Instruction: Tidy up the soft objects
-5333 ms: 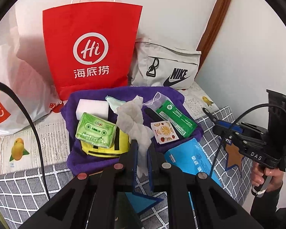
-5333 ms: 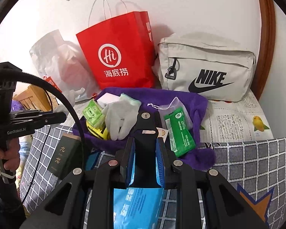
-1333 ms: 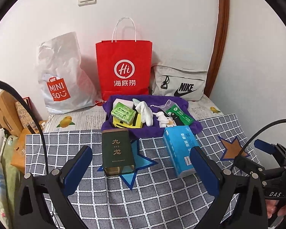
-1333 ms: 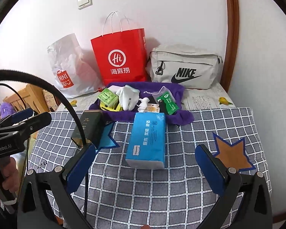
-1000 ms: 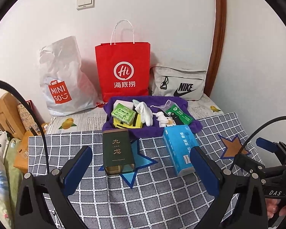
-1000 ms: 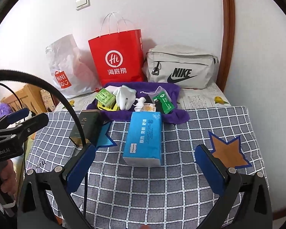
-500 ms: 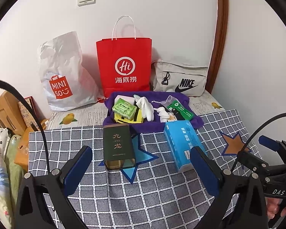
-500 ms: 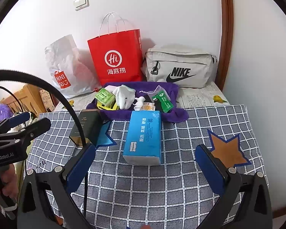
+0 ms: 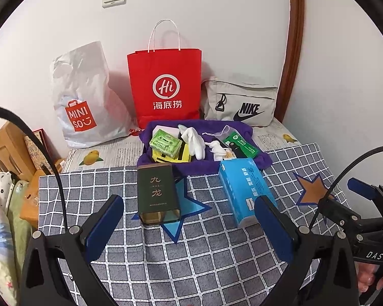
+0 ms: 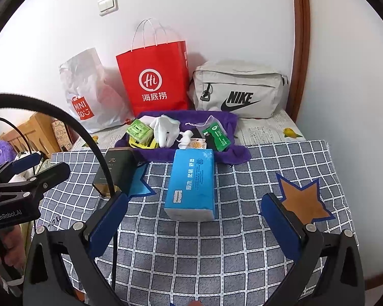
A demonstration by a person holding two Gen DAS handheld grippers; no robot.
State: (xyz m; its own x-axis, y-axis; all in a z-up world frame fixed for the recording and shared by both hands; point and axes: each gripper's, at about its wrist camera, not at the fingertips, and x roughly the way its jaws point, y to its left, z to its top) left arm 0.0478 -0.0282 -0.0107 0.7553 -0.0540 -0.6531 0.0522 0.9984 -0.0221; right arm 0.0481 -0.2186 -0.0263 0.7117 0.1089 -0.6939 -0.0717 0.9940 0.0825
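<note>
A purple cloth (image 9: 204, 164) (image 10: 232, 153) lies at the back of the table and holds a white glove (image 9: 195, 144) (image 10: 167, 130), a green tissue pack (image 9: 165, 142) (image 10: 139, 129), a green wipes pack (image 9: 240, 145) (image 10: 215, 134), a small white wad (image 9: 217, 149) and a yellow item. A blue tissue pack (image 9: 245, 188) (image 10: 191, 182) lies in front of it. My left gripper (image 9: 189, 220) is open and empty, low over the front of the table. My right gripper (image 10: 194, 219) is open and empty, just before the blue pack.
A dark green tin (image 9: 157, 193) (image 10: 116, 172) lies left of the blue pack on the checked tablecloth (image 9: 191, 250). A red paper bag (image 9: 164, 86), a white Miniso bag (image 9: 84, 97) and a grey Nike bag (image 9: 240, 102) stand against the wall. Wooden furniture (image 9: 5, 150) is at the left.
Since 5.3 s ago both grippers have opened, let go and pulled back from the purple cloth. Over the last second the views shift only slightly.
</note>
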